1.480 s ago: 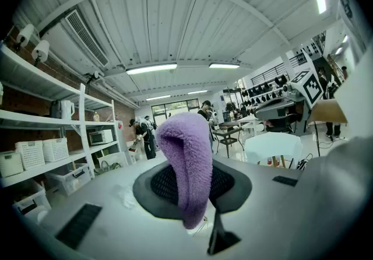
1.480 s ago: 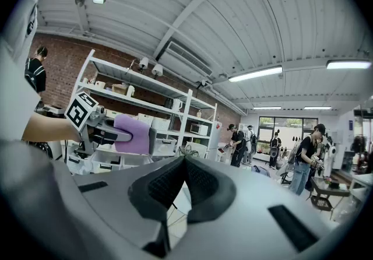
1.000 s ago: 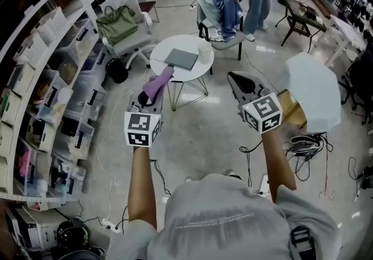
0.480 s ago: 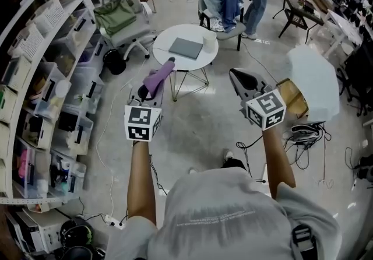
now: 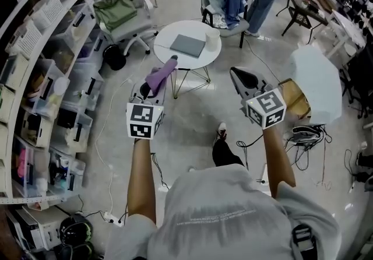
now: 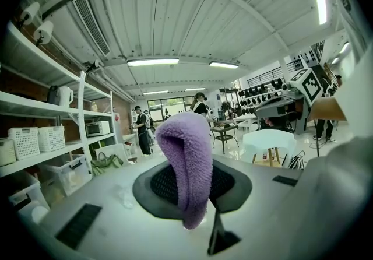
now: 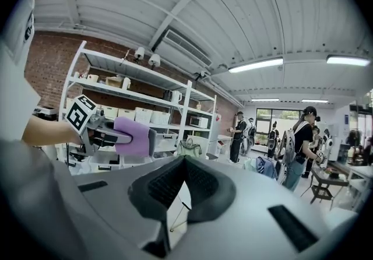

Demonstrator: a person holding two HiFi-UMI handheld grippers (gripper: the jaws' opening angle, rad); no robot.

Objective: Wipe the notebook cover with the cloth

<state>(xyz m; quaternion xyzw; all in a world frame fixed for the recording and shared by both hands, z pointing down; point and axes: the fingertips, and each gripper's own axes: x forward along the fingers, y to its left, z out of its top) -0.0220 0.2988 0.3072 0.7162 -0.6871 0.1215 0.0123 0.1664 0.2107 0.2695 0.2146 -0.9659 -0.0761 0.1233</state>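
left gripper (image 5: 150, 91): clamped tight on the purple cloth (image 5: 161, 74), which sticks out past the tips
notebook (image 5: 187, 45): flat on the round white table (image 5: 169, 34) ahead, well apart from both grippers
right gripper (image 5: 240, 80): jaws pretty much closed, holding nothing

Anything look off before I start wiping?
Nothing stands out. The purple cloth is clamped in the left tool, the right tool is empty, and the notebook lies flat on the round table, cup upright beside it.
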